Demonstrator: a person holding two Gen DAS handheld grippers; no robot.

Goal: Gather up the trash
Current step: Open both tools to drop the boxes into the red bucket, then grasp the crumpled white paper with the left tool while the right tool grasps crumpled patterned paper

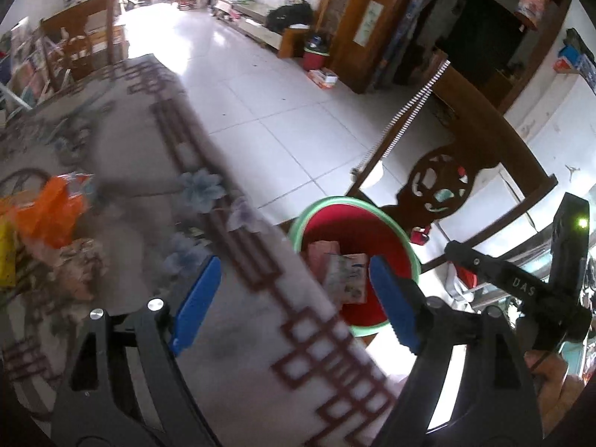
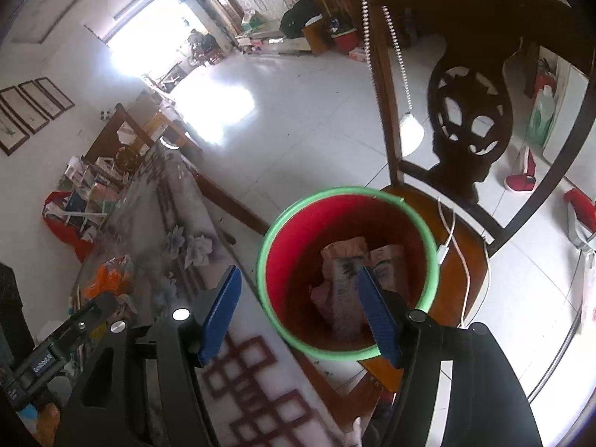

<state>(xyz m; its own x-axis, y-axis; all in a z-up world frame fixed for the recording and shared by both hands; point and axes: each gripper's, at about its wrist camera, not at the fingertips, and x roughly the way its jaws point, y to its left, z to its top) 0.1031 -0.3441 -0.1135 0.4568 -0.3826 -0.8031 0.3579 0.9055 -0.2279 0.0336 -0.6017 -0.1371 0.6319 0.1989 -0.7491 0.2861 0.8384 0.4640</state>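
Both empty, spread wide: left gripper [image 1: 294, 301], right gripper [image 2: 298, 313] above red bin [image 2: 283, 223]; next, orange wrapper [image 1: 56, 212], squarely pinched.

Left wrist view looks down along its claw [image 1: 294, 303] over the desk [image 1: 141, 193] edge. Right wrist view looks steeply down into the bin [image 2: 346, 272], close. Both share desk, bin, chair [image 2: 465, 119] and tiled floor [image 1: 268, 111].

My left gripper [image 1: 294, 301] hangs wide open over the bench [image 1: 223, 335] edge. Red bin [image 1: 387, 234] at three o'clock, wrappers [image 1: 342, 272] inside. Orange bag [image 1: 52, 212] lies at nine o'clock.
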